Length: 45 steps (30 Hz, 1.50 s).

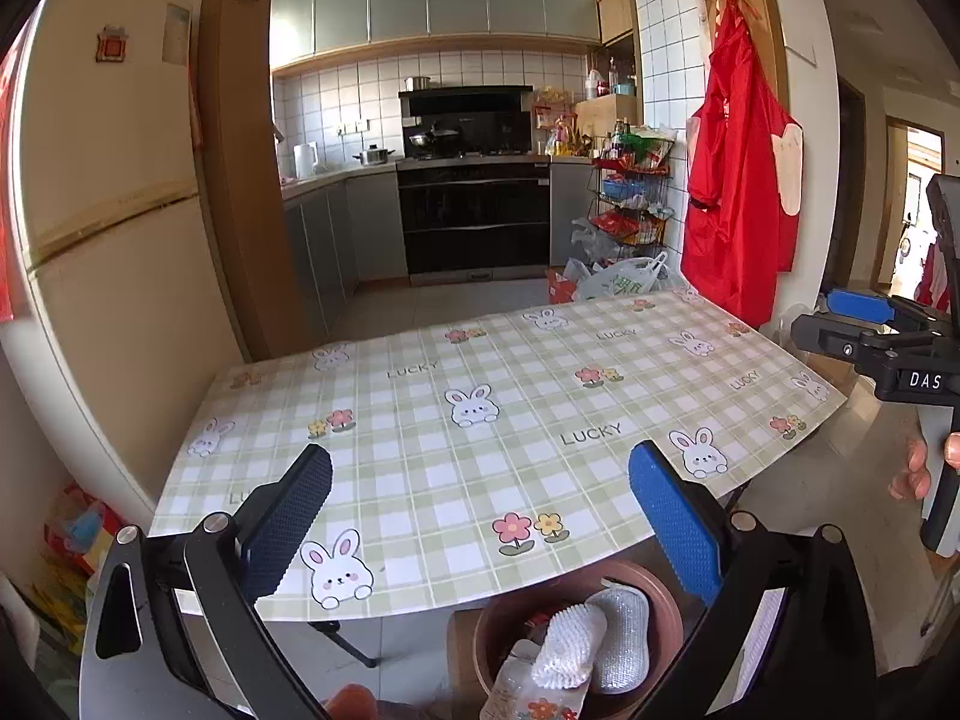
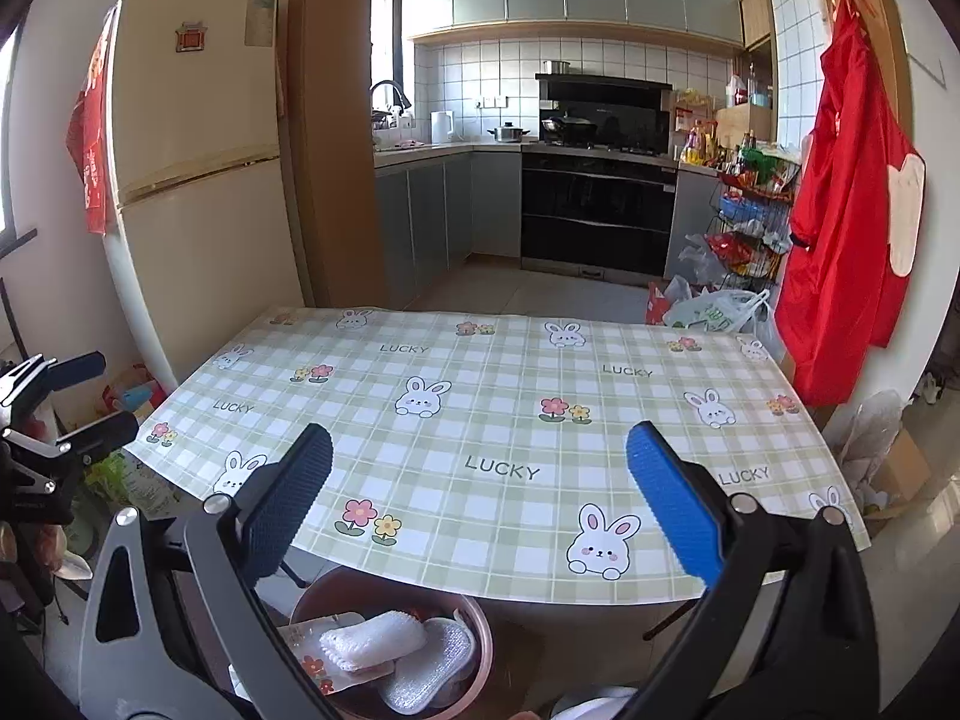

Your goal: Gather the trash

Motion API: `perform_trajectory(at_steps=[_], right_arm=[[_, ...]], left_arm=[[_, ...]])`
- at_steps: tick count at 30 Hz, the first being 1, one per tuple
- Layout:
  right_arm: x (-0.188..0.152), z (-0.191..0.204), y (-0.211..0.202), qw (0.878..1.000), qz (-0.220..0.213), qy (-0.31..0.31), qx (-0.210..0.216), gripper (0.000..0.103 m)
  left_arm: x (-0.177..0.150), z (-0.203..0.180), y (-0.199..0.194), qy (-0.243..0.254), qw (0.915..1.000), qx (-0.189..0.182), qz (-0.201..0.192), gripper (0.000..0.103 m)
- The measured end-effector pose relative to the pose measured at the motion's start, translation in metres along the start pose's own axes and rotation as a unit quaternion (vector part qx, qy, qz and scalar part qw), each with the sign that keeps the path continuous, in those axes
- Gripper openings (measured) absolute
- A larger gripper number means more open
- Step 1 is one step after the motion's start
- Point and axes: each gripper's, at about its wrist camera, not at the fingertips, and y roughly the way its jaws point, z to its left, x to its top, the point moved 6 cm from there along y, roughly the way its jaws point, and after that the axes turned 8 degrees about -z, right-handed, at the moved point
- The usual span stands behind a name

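Nearest to me, just below and between my two grippers, sits a brown bin (image 2: 474, 630) tucked under the near edge of the table. Inside it lie the collected items: a white knitted sponge (image 2: 372, 639), a silvery scrub pad (image 2: 429, 669) touching it, and a flowered packet (image 2: 312, 663) beneath them. From the left gripper (image 1: 480, 516) the bin (image 1: 666, 606) is low and slightly to its right; from the right gripper (image 2: 480, 498) it is low and to its left. Both grippers hang with their blue-padded fingers spread wide apart — neither holds anything.

Ahead of both grippers stretches the table (image 2: 510, 420), covered in a green checked cloth with rabbits and the word LUCKY. I see no trash left on it, so I judge the collecting is close to finished, if not done.

Beyond the table are the kitchen stove (image 2: 597, 216), a cream fridge (image 2: 198, 180) off to the left, and a red apron (image 2: 840, 228) hanging to the right.

The risks I judge from here: the pad and sponge sit high in the bin, so a careless reach down could knock one over the rim — and an open finger rising could catch the table's overhanging cloth.
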Motion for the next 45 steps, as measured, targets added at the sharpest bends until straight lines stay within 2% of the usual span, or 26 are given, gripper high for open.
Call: perform_trajectory(at_steps=[9, 16, 29, 45], right_arm=[[0.028, 0.004, -0.025, 0.999, -0.029, -0.011, -0.02, 0.097], [0.034, 0.005, -0.033, 0.999, -0.034, -0.018, -0.024, 0.097], [0.034, 0.007, -0.033, 0.999, -0.031, -0.023, -0.028, 0.097], [0.032, 0.004, -0.031, 0.999, -0.026, -0.021, -0.035, 0.097]], left_arm=[[0.044, 0.004, -0.032, 0.023, 0.9982, 0.0, -0.056, 0.097], [0.053, 0.01, -0.043, 0.013, 0.9974, 0.002, -0.071, 0.097], [0.053, 0.007, -0.038, 0.02, 0.9979, 0.017, -0.059, 0.097], [0.052, 0.01, -0.036, 0.017, 0.9983, 0.013, -0.055, 0.097]])
